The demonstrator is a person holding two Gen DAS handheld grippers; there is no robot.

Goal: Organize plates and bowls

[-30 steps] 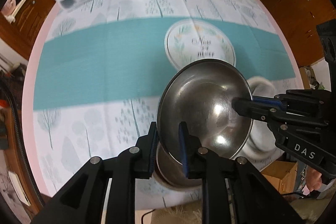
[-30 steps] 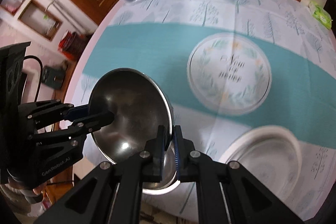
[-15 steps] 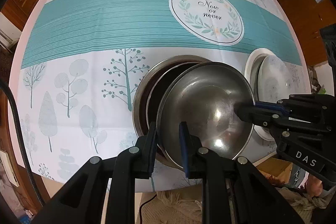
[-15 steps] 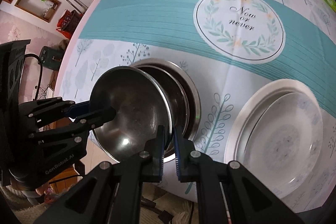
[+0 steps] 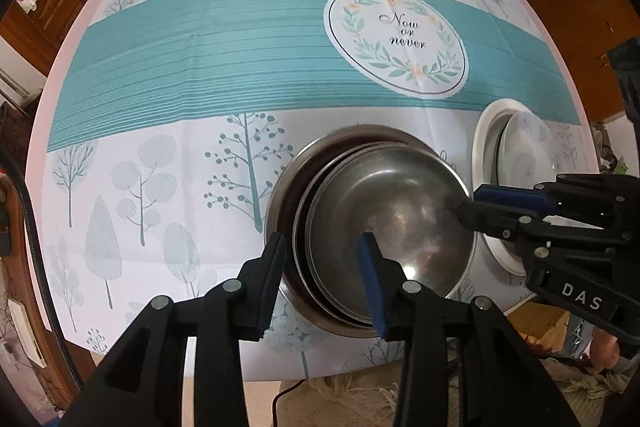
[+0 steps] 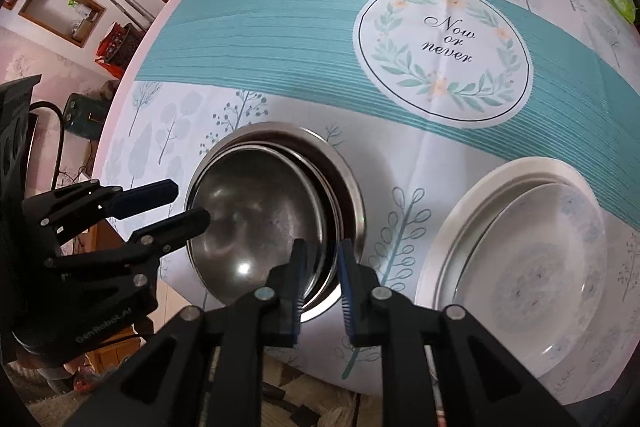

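Left wrist view: left gripper points steeply down over the near table edge, jaws opening, parted fairly wide. The rim of the top steel bowl sits in the gap, along with the rims of the bowls under it; neither pad presses on it. The blue-padded finger is inside the bowl, the other outside the stack.

Top bowl is nested in the bowl stack, shifted toward the right side, on the tablecloth. Outer bowl is largest; one more rim shows between.

Right wrist view: right gripper also points down, jaws opening, a narrower gap. The bowl rims on that side pass between its fingers, pads clear of metal. Top bowl lies released in the stack.

Two white plates are stacked just right of the bowls, the upper one off-centre in the lower. A printed "Now or never" wreath lies beyond, on the teal band.
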